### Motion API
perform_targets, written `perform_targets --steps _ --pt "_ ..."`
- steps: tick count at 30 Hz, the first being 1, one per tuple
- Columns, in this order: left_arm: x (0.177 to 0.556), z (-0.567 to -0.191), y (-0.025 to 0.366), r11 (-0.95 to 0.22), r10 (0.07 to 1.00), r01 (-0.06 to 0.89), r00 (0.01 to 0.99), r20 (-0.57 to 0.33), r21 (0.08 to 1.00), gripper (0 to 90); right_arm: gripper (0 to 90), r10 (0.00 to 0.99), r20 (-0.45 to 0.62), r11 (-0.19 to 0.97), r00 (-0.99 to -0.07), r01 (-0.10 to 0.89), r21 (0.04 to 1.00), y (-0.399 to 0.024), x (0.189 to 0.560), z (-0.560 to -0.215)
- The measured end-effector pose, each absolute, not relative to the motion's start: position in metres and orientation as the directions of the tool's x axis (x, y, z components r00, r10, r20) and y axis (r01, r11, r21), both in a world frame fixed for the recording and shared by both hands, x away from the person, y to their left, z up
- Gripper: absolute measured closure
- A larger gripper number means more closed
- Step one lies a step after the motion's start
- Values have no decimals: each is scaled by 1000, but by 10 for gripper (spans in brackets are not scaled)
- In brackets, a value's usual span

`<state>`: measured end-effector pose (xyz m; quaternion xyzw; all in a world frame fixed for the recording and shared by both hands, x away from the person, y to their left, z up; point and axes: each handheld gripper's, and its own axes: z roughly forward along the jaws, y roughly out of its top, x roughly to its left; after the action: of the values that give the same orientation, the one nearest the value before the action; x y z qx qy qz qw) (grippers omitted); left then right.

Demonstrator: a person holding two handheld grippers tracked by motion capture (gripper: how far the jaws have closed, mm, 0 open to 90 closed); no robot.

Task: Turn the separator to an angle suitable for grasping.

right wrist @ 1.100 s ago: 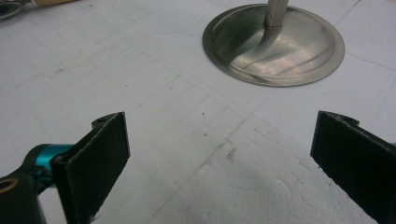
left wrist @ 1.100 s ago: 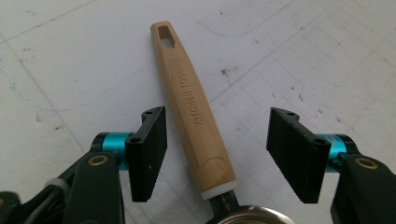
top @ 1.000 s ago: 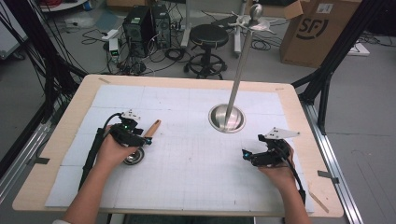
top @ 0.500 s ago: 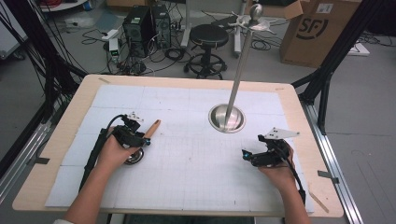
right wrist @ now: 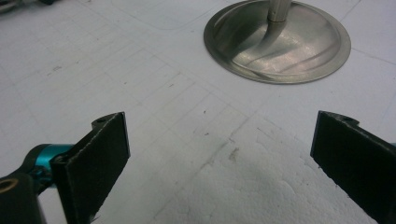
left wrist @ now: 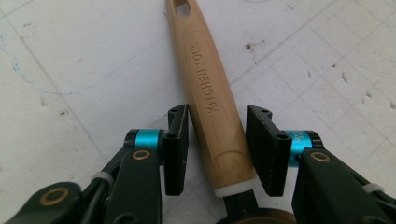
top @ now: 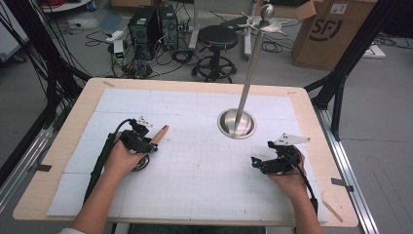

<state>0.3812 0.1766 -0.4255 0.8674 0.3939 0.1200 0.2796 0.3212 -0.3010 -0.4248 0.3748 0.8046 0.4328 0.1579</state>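
Note:
A kitchen tool lies on the white mat, its wooden handle [top: 160, 132] pointing to the far right. In the left gripper view the handle [left wrist: 210, 93] reads "KITCHEN TOOL" and ends in a white collar. Its round metal head [top: 141, 165] is partly hidden under the person's left hand. My left gripper [top: 151, 143] straddles the handle near the collar. It [left wrist: 217, 126] is open, with a thin gap showing on each side of the wood. My right gripper [top: 256, 163] rests low over the mat at the right. Its jaws [right wrist: 219, 135] stand wide open with nothing between them.
A tall metal stand rises from a round dished base [top: 236, 123] at the middle back of the mat, with hooks at its top [top: 263, 19]. That base [right wrist: 278, 42] lies just ahead of my right gripper. The wooden table rim [top: 319, 146] frames the mat.
My left gripper has shifted slightly right and nearer along the handle. The handle has stayed in place. My right gripper has barely moved.

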Motion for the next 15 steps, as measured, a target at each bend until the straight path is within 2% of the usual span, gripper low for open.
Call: perform_targets --steps 3,15 --pt "379 -426 175 -563 724 583 690 9 585 688 32 740 68 347 -669 467 813 -301 321 -425" --pt "377 -425 175 -602 692 545 721 40 583 700 32 739 72 345 -670 468 814 -302 321 -425"
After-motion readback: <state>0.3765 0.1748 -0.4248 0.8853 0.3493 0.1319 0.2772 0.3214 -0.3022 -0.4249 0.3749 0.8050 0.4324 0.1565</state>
